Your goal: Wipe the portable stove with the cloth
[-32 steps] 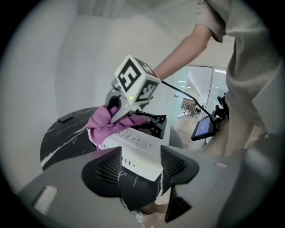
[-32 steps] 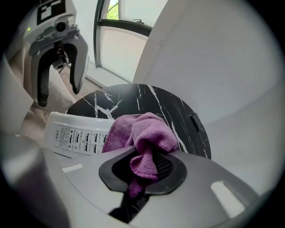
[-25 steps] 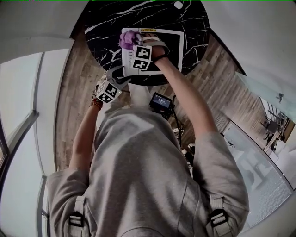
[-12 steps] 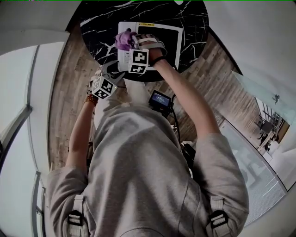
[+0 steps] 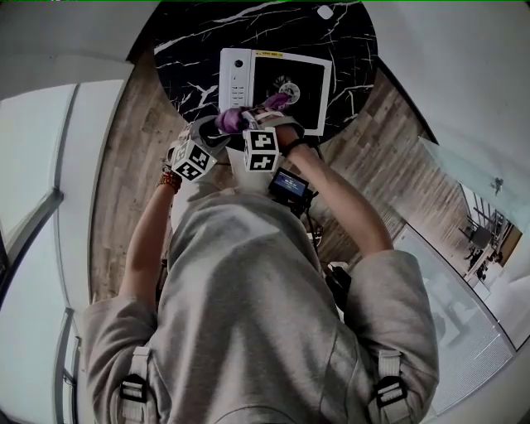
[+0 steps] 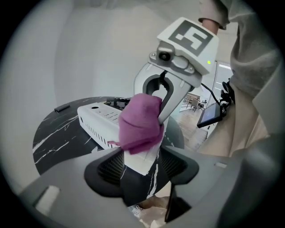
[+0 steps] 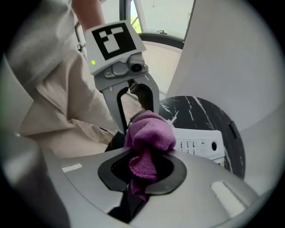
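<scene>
The white portable stove [image 5: 236, 76] with a black top sits on a round black marble table [image 5: 186, 50]. My right gripper [image 5: 247, 124] points steeply down at the stove's near edge, with a bunched purple cloth [image 5: 233, 119] clamped in it. Its jaws are opening while the cloth [image 7: 149, 133] still sits pinched between them. My left gripper [image 5: 215, 129] hovers just left of it at the table's near rim, jaws wide apart. In the left gripper view the stove's near corner [image 6: 138, 159] shows in the gap, and I see no pad pressing on it.
A small pale object [image 5: 325, 12] lies at the table's far edge. A small device with a lit screen [image 5: 289, 182] hangs at the person's waist. Wood floor [image 5: 132, 190] surrounds the table, and a curved white wall rises on the left.
My right gripper has carried the cloth from the stove's left control panel back to its near edge, close to the person. My left gripper has stayed about where it was.
</scene>
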### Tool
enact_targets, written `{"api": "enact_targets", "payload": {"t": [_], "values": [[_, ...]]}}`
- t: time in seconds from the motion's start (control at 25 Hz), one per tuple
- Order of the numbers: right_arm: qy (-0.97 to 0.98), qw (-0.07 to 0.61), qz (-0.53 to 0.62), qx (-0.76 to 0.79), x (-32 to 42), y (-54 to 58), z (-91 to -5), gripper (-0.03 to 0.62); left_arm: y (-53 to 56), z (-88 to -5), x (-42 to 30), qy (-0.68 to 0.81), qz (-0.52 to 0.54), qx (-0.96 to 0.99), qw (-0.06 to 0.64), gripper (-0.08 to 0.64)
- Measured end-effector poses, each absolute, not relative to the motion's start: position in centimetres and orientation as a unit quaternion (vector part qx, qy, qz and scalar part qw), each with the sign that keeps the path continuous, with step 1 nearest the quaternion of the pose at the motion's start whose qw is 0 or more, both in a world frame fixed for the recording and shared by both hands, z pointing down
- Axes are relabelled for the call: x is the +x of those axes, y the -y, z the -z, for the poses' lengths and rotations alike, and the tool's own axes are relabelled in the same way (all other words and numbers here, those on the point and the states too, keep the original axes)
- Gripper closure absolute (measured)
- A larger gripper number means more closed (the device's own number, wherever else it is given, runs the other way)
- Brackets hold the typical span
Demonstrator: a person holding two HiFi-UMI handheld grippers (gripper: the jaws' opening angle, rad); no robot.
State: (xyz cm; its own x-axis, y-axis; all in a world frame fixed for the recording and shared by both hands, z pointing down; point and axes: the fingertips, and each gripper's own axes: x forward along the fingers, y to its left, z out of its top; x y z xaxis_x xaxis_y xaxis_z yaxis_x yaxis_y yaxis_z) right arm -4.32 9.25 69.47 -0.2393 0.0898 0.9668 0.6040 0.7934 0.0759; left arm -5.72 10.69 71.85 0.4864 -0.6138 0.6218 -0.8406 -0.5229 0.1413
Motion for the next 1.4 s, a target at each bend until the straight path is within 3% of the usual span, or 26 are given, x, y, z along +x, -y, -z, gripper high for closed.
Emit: {"api": "enact_targets", "payload": {"t": [0.16,0.36,0.52,0.84,1.4], "values": [[0.795,0.560,0.150,-0.177,-6.7,-4.0,-66.9,0.518,-10.3,-71.2,-5.7,0.426,-0.261,0.841,0.209,0.307],[0.785,0.579,0.207,-0.072,-11.8,7.5,-66.6,0.518,-9.8,-70.0,-5.7,0.429,-0.255,0.843,0.203,0.307],[0.749,0.616,0.238,-0.061,-12.7,10.0,-69.2,0.517,-9.9,-70.2,-5.3,0.418,-0.267,0.845,0.200,0.307],[0.679,0.607,0.403,-0.092,-11.1,7.1,-70.0,0.540,-10.1,-70.5,-5.4,0.410,-0.280,0.847,0.192,0.321],[0.702,0.623,0.308,-0.153,-5.4,-2.2,-70.2,0.538,-9.8,-69.9,-5.6,0.405,-0.241,0.852,0.227,0.325]]}}
